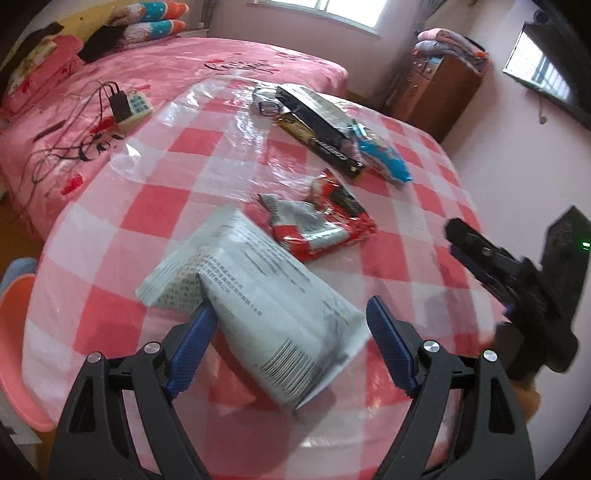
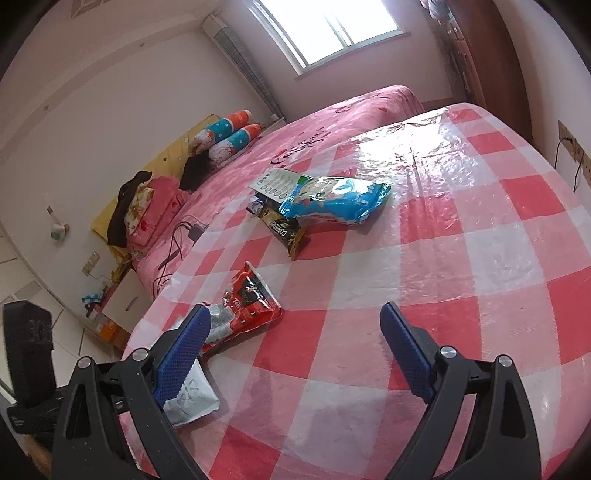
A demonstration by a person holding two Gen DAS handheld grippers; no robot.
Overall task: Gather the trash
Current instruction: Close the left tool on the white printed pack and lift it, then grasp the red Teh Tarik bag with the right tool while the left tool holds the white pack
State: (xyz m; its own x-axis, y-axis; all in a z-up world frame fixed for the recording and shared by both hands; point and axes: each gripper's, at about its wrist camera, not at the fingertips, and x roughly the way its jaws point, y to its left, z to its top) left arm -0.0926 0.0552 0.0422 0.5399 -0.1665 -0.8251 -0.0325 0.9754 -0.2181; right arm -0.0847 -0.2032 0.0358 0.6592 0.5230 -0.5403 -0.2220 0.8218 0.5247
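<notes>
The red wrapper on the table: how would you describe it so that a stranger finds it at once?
Start at the round table with the red-and-white checked cloth. Near its middle lies the red wrapper, crumpled, between the grey-white printed pouch and the far pile with the blue bag. It alone is bright red with a black panel and silver inside.

A home bedroom: pink-quilted bed (image 2: pixel 332 122), pillows (image 2: pixel 229 133), window (image 2: pixel 332 26), wooden cabinet (image 1: pixel 436 92), checked tablecloth (image 2: pixel 461 258).
</notes>
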